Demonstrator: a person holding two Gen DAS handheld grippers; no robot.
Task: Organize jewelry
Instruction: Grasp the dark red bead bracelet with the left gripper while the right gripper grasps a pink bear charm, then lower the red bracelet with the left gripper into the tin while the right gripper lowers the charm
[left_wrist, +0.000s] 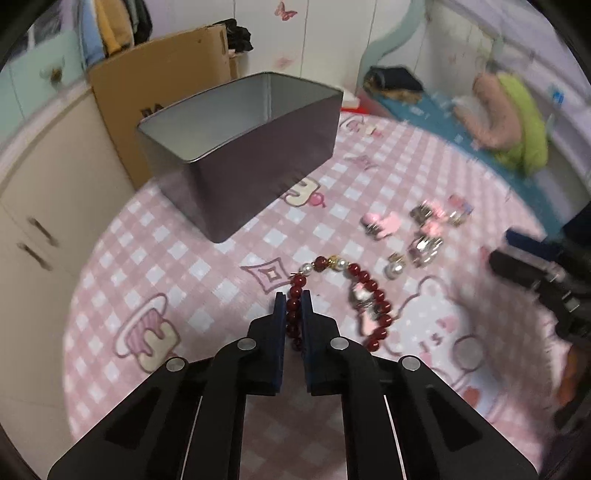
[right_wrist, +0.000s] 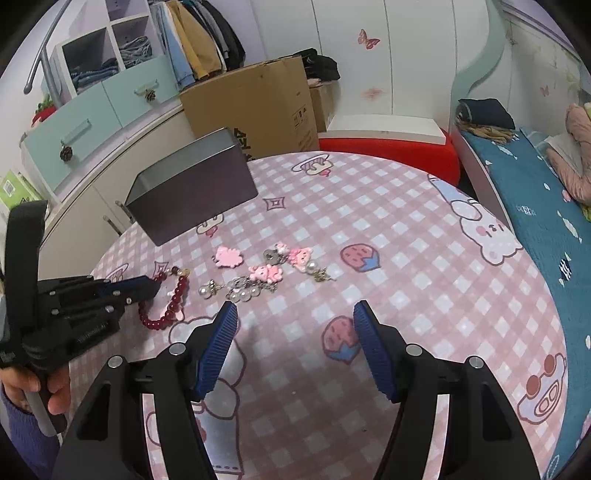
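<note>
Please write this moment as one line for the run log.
left gripper: jaws shut on red bead bracelet | right gripper: jaws open, holding nothing | tin box: open | charms: on tablecloth

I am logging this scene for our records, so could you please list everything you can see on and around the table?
Tablecloth: one, pink and white checks with cartoon prints, over the table.
Tin box: one, grey, open top, far left of the table.
Bead bracelet: one, dark red with a few pearl and gold beads, near the table's left edge.
Charms: a loose cluster, pink figures with silver and pearl pieces, count unclear, mid-table right of the bracelet.
Cardboard box: one, brown, behind the table.
Bed: one, teal cover, right side.
Left gripper: one, black with blue pads, closed on the bracelet.
Right gripper: one, black with blue pads, open over the cloth, holding nothing.
</note>
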